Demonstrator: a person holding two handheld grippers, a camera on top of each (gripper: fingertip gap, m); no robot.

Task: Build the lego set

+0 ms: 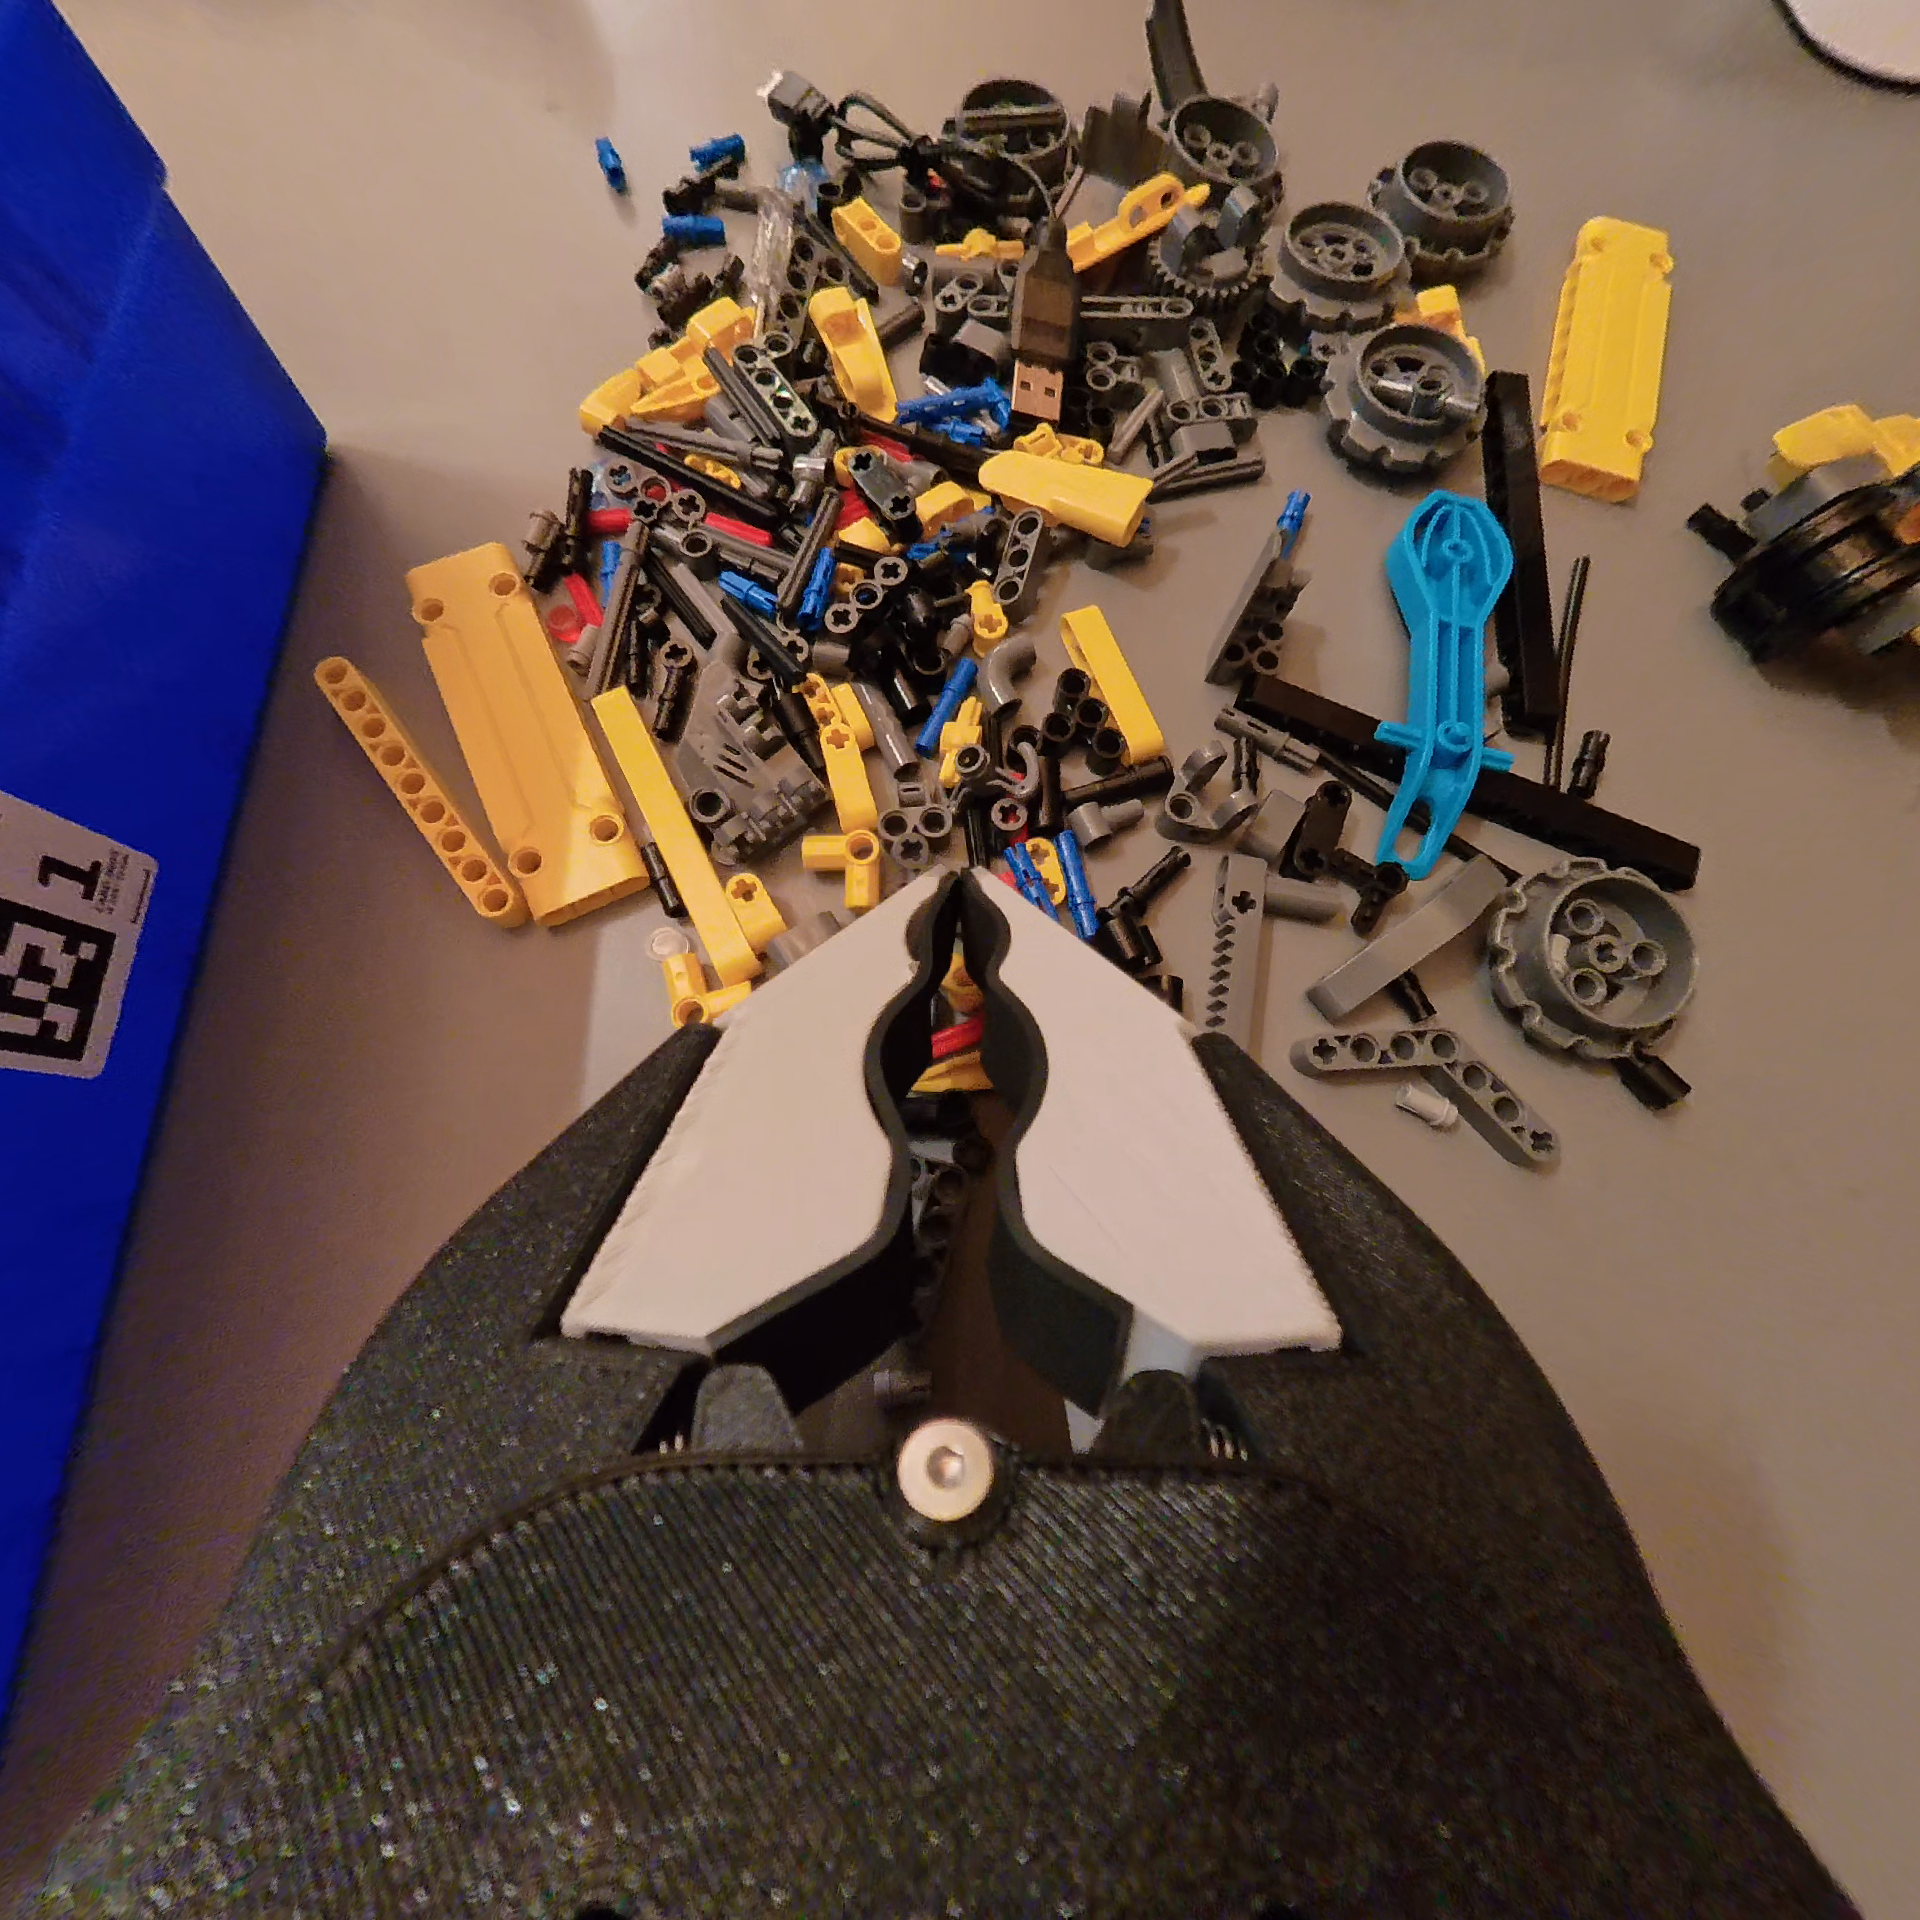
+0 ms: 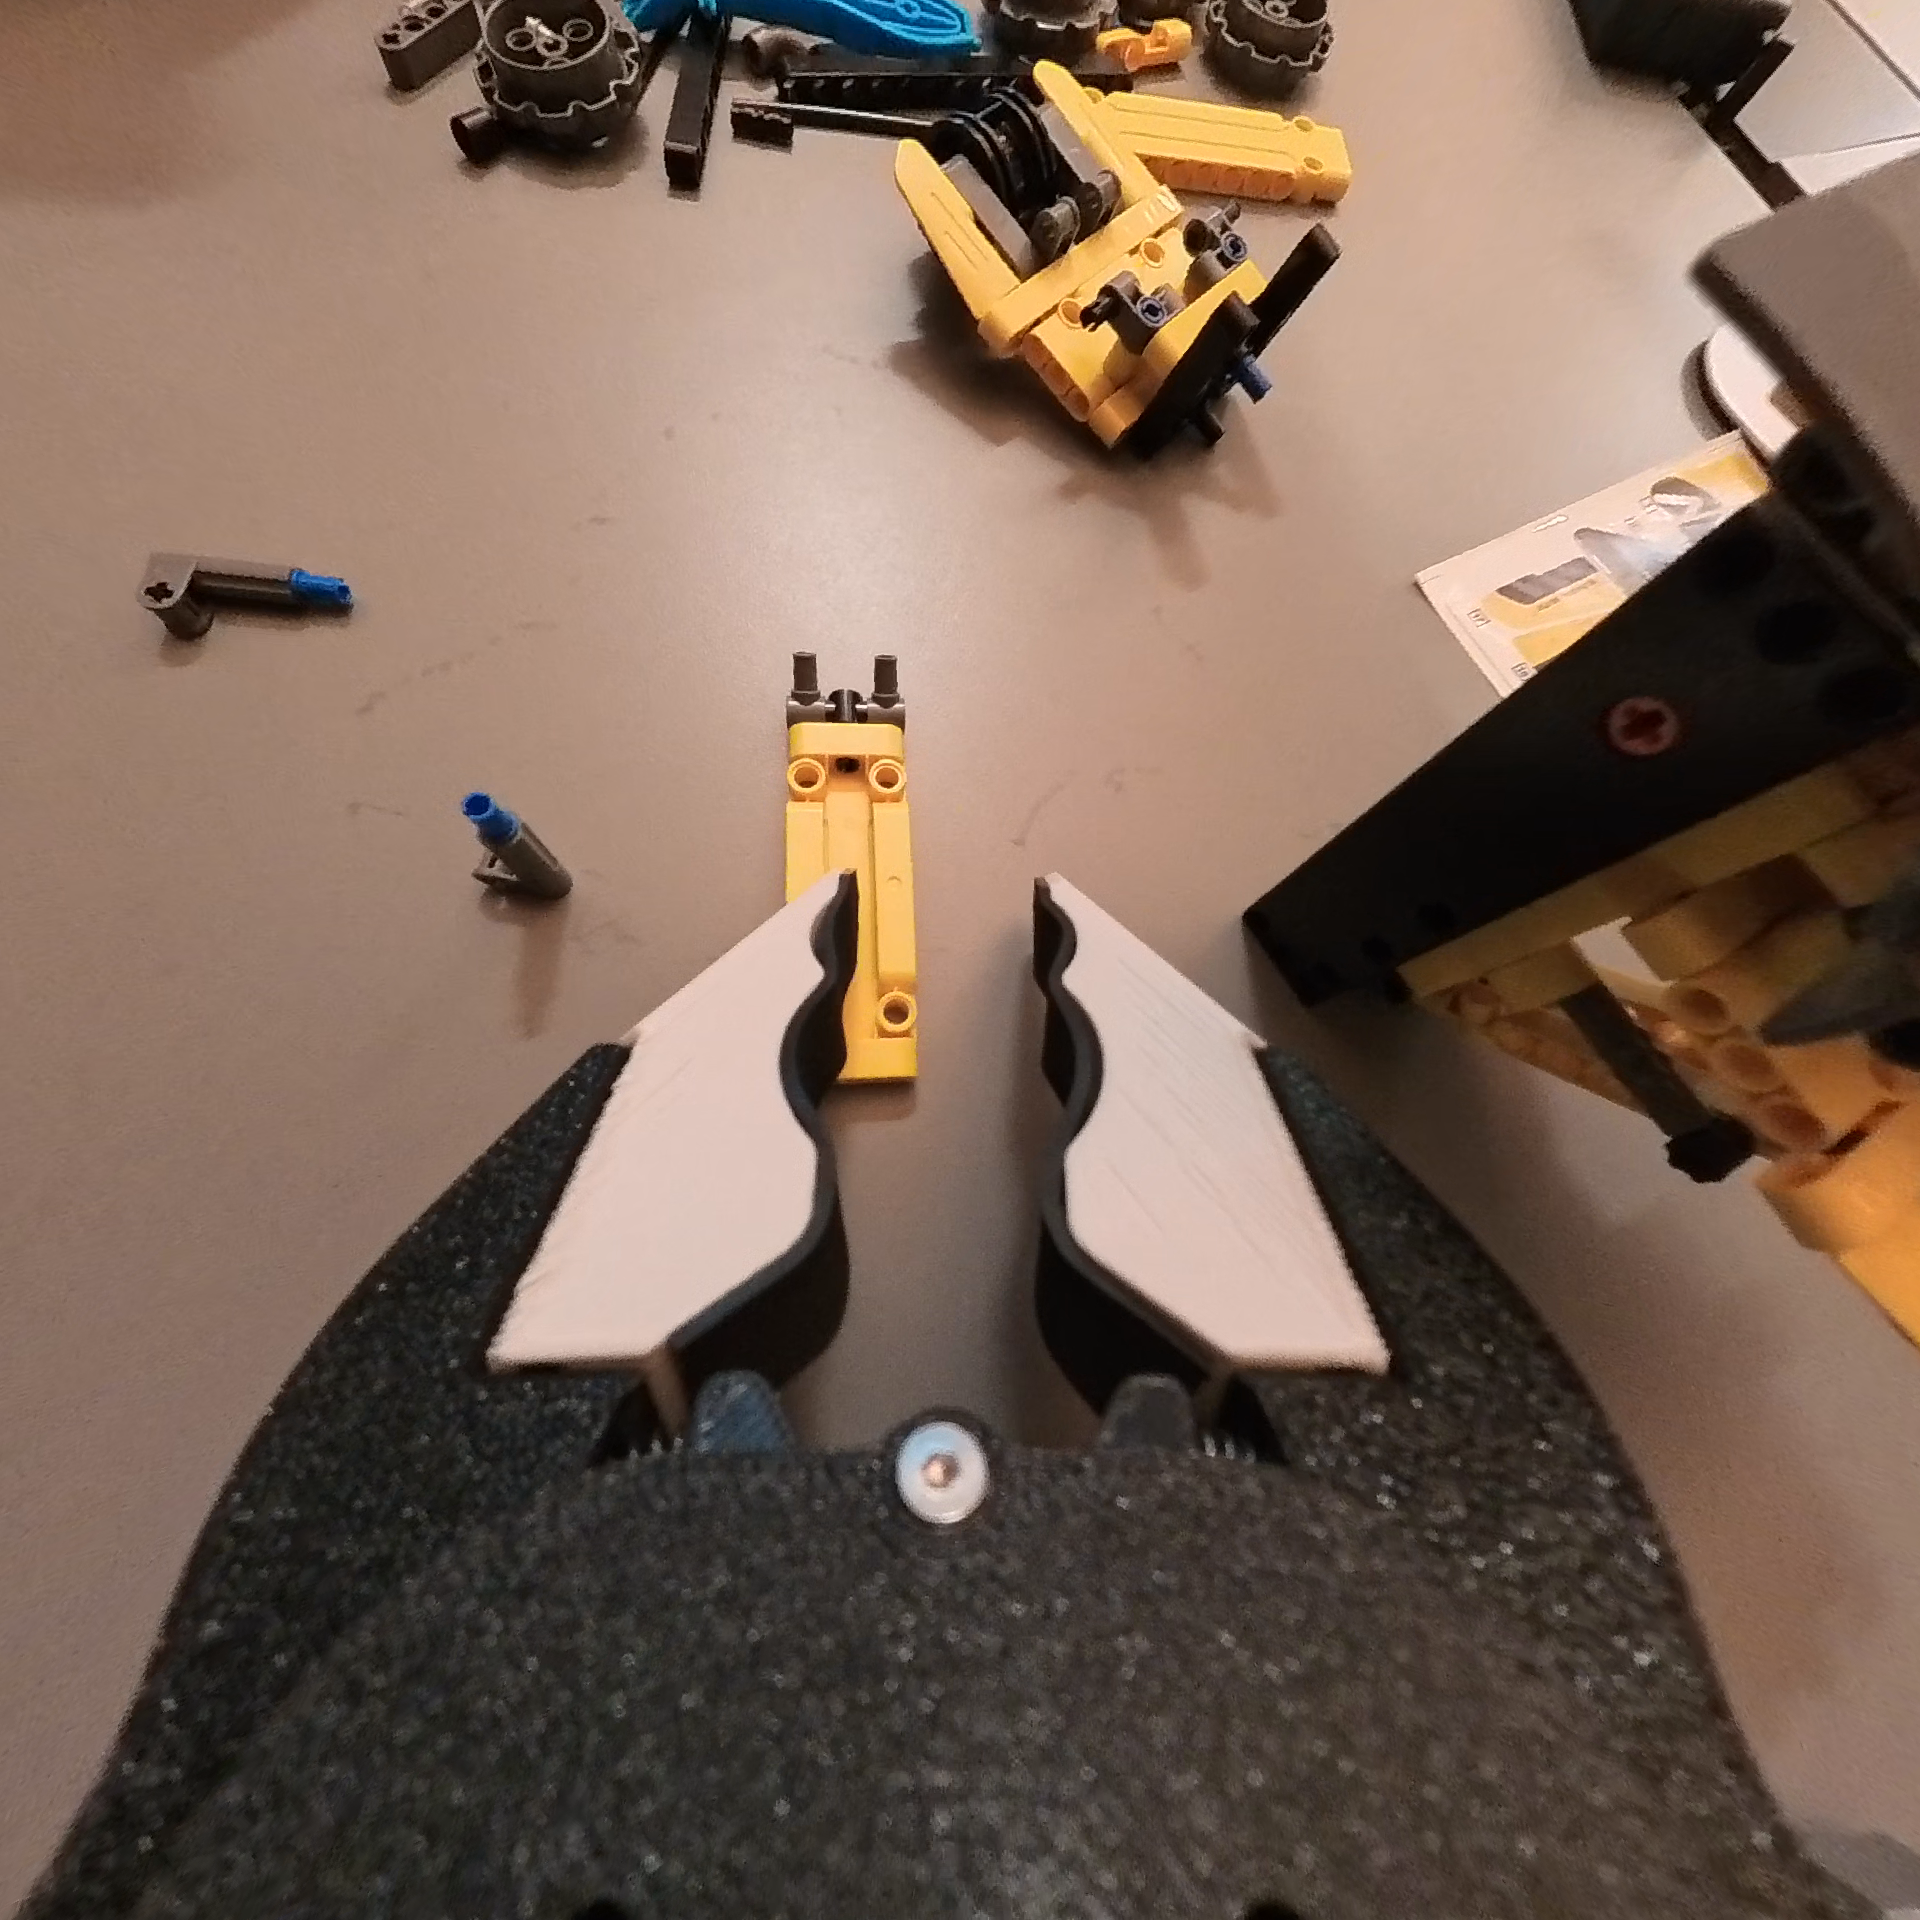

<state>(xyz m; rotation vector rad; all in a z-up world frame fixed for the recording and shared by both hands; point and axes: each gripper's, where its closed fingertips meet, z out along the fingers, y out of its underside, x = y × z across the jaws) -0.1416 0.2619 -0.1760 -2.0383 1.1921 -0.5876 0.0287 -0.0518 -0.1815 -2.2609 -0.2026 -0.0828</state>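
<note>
Surface: you are working over a plain grey-brown table [image 1: 1558,1455], lit warmly, with loose toy building parts spread across it.

Left wrist view, gripper: your left gripper [image 1: 961,883] has its tips pressed together at the near edge of the parts pile [image 1: 883,582]. I cannot tell whether anything is pinched there; small yellow and red pieces show only through the gap farther back.

Left wrist view, around it: a long yellow panel [image 1: 520,727] lies ahead to the left, a light blue tool [image 1: 1439,665] ahead to the right across a black beam, and a grey toothed wheel [image 1: 1590,956] just right of the tips. A cable plug [image 1: 1042,322] rests on top of the pile. A blue box [image 1: 135,468] stands at the far left.

Right wrist view, gripper: your right gripper [image 2: 945,883] has its fingers well apart and empty, low over the table.

Right wrist view, nearest piece: a yellow plate [image 2: 852,894] with dark pegs at its far end lies lengthwise just ahead, partly under the left finger and off-centre in the gap.

Right wrist view, around it: two small grey-and-blue pins [image 2: 520,852] lie to the left, a half-built yellow block [image 2: 1101,281] farther ahead, and a larger yellow-and-black build [image 2: 1610,831] close on the right over a printed booklet [image 2: 1538,582].
</note>
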